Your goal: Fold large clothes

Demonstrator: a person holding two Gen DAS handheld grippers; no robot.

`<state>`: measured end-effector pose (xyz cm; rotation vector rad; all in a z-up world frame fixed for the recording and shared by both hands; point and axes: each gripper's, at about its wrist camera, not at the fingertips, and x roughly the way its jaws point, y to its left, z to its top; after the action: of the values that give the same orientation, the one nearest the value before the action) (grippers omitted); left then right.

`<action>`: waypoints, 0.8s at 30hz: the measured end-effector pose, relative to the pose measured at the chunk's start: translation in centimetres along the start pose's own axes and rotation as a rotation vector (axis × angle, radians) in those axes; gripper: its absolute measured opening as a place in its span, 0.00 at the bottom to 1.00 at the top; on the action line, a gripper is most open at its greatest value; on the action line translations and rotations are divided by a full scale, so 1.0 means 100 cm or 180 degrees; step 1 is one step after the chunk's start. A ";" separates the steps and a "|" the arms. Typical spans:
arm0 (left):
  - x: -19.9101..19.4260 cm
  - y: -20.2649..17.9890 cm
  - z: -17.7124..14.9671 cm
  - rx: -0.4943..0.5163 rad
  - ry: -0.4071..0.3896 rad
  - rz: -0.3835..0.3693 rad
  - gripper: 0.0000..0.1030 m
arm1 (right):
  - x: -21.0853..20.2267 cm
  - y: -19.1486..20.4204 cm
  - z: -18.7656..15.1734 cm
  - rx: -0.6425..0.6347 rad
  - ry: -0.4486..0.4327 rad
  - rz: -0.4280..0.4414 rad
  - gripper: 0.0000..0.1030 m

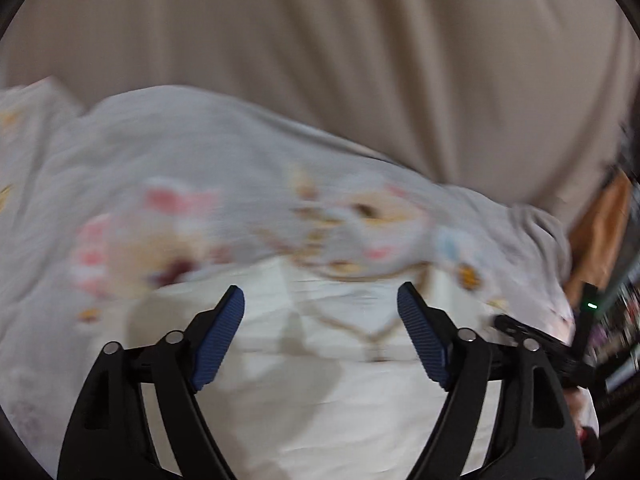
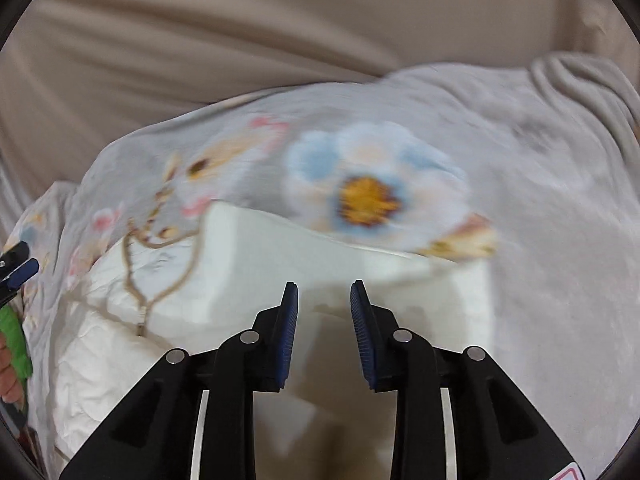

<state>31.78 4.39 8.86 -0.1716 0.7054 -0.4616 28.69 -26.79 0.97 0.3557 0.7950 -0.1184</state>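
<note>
My left gripper [image 1: 320, 300] is spread wide and my right gripper [image 2: 324, 296] narrowly parted, both empty above one floral garment [image 2: 360, 168], its white underside turned up, on the beige sheet [image 1: 360, 40], bare beyond its far edge.

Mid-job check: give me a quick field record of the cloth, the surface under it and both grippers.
garment: grey floral cloth, white inner side turned up toward the cameras
surface: beige sheet, wrinkled
left gripper: open, nothing between the pads, above the white side
right gripper: narrow gap, nothing between the pads
image quality: motion blur in both views
</note>
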 end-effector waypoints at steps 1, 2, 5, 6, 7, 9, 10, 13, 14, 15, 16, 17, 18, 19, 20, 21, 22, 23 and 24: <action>0.016 -0.026 0.003 0.0130 0.0053 -0.0071 0.76 | -0.001 -0.016 0.001 0.0114 0.0006 0.0055 0.27; 0.034 -0.049 0.004 0.0248 0.0130 -0.0097 0.76 | -0.001 -0.026 0.002 0.0213 0.0002 0.0132 0.26; 0.097 -0.095 0.000 0.0367 0.0371 -0.0040 0.75 | 0.007 -0.035 0.008 0.0300 -0.0010 0.0259 0.24; 0.121 -0.105 -0.003 0.0346 0.0463 0.0021 0.71 | 0.008 -0.032 0.011 0.0255 -0.0008 0.0276 0.24; 0.141 -0.110 -0.006 0.0333 0.0560 0.0086 0.69 | 0.011 -0.029 0.014 0.0186 0.0012 0.0299 0.24; 0.171 -0.110 -0.014 0.0285 0.0728 0.0207 0.61 | 0.022 -0.024 0.017 0.0020 0.0116 0.0302 0.24; 0.185 -0.107 -0.018 0.0280 0.0800 0.0287 0.61 | 0.028 -0.024 0.017 -0.0040 0.0167 0.0275 0.23; 0.200 -0.099 -0.022 0.0336 0.0811 0.0409 0.60 | 0.049 -0.029 0.009 -0.0187 0.0347 0.0066 0.11; 0.201 -0.098 -0.022 0.0360 0.0796 0.0460 0.60 | 0.051 -0.037 0.007 -0.0125 0.0336 0.0093 0.03; 0.202 -0.097 -0.023 0.0367 0.0781 0.0486 0.60 | 0.051 -0.044 0.006 -0.0042 0.0321 0.0101 0.00; 0.202 -0.097 -0.023 0.0376 0.0745 0.0515 0.60 | 0.052 -0.055 0.005 0.0112 0.0309 0.0215 0.00; 0.201 -0.098 -0.024 0.0388 0.0713 0.0556 0.60 | 0.053 -0.065 0.004 0.0281 0.0315 0.0373 0.00; 0.201 -0.099 -0.024 0.0404 0.0693 0.0597 0.60 | 0.055 -0.075 0.003 0.0442 0.0333 0.0527 0.00; 0.200 -0.100 -0.024 0.0398 0.0672 0.0645 0.60 | 0.054 -0.080 0.003 0.0520 0.0320 0.0600 0.00; 0.198 -0.100 -0.022 0.0395 0.0671 0.0682 0.60 | 0.048 -0.083 0.002 0.0540 0.0264 0.0560 0.00; 0.193 -0.101 -0.020 0.0342 0.0599 0.0728 0.60 | 0.038 -0.083 0.001 0.0499 0.0186 0.0406 0.00; 0.178 -0.097 -0.018 0.0277 0.0477 0.0774 0.60 | 0.023 -0.082 -0.002 0.0415 0.0067 0.0262 0.00; 0.160 -0.094 -0.017 0.0246 0.0381 0.0763 0.60 | 0.001 -0.083 -0.007 0.0322 -0.0066 0.0185 0.06; 0.144 -0.091 -0.017 0.0242 0.0326 0.0695 0.61 | -0.020 -0.084 -0.015 0.0249 -0.0153 0.0129 0.14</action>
<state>37.08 -10.30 1.97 0.0012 0.7959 -0.2891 24.33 -34.20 -0.81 0.4412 0.7366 -0.1199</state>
